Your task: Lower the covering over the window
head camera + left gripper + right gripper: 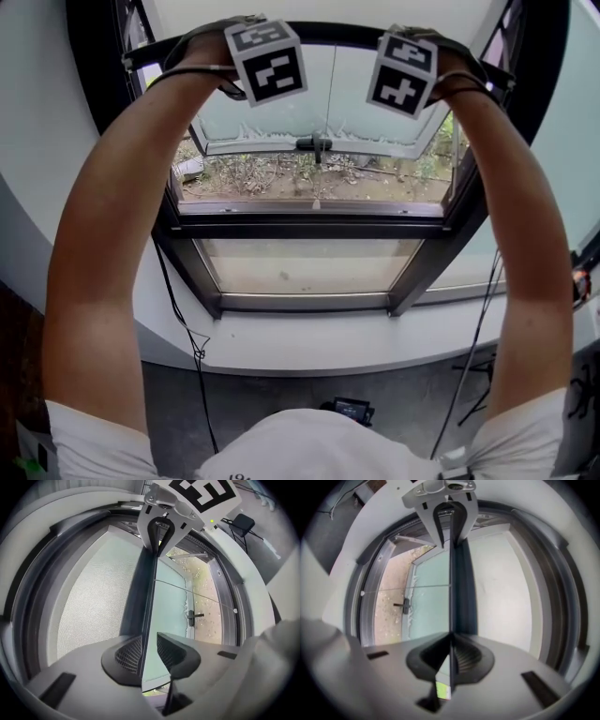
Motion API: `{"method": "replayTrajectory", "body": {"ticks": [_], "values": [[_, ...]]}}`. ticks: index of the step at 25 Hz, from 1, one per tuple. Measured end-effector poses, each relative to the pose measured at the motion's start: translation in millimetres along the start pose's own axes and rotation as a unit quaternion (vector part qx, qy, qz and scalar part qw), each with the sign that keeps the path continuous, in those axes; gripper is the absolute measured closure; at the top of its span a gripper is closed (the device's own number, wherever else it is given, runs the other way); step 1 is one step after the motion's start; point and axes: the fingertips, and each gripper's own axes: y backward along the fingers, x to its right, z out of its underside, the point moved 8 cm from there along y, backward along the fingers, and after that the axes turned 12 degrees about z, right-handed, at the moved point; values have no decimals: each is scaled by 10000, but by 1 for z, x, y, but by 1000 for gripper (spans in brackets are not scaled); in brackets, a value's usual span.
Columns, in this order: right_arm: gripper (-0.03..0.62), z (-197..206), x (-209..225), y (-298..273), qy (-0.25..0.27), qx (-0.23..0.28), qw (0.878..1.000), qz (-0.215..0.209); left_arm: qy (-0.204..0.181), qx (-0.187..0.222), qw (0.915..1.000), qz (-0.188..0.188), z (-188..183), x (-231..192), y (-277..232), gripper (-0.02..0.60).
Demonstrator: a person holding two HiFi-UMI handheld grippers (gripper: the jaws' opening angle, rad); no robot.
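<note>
The left gripper (149, 653) has the dark bottom rail (140, 592) of the covering (93, 606) between its jaws but is not clenched on it. The rail's thin edge lies against one pad, and a slit of glass shows between it and the other pad. The right gripper (451, 656) is clenched, its pads pinched onto that same rail's edge. In the head view both are raised overhead at the rail, which sits high at the top of the window (309, 262). Only a strip of pale fabric shows above it, so nearly all of the lowering is not yet done.

The chief risk, as I judge it, is an uneven pull. With one end gripped and the other loose, a downward draw would likely take the right end first. The rail would tilt, and the fabric could wind off skew or bind in the side frame. The loose side may also slide off the edge altogether, leaving one narrow pinch to carry the load. That pinch is on a thin lip, which could slip out under a sharp tug. If the covering is sprung, a lost hold would let it run back up. The sash handle (314, 143) stands beyond the rail; whether it reaches into the covering's path I cannot tell
</note>
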Motion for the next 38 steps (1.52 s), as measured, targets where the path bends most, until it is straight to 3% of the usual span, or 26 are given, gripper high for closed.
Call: {"method": "replayTrajectory", "body": {"ticks": [9,27,38], "values": [[551,0,-14,0,32,48,9999,-131,241,-35,9996,110,5,11,-7,483],[553,-3,-31,0,125,-24,9994,-310,175,161,9997,60,1,23,-7,483],[551,-5,-49,1,95,-78,9987,-486,288,21,9990,353,12,42,-22,492]]}}
